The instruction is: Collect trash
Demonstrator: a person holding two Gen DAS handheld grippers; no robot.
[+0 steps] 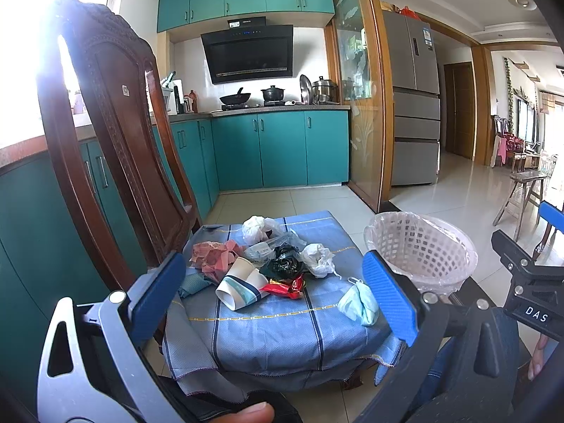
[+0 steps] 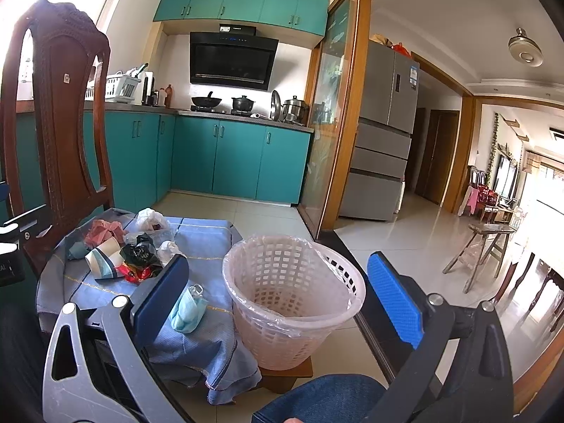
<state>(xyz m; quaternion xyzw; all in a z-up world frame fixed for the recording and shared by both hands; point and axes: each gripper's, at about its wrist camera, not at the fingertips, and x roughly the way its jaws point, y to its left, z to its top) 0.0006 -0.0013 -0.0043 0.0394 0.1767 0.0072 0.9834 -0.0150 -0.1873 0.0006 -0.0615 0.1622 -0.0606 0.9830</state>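
A low table under a blue checked cloth carries a pile of trash: paper cups, pink crumpled paper, a black bag, white bags, a red wrapper and a light blue face mask. A pink mesh bin with a clear liner stands to the right of the table. My left gripper hovers open before the pile. My right gripper is open, framing the bin.
A carved dark wooden chair stands at the table's left. Teal kitchen cabinets and a stove line the back. A glass sliding door, a fridge and a wooden stool lie to the right on tiled floor.
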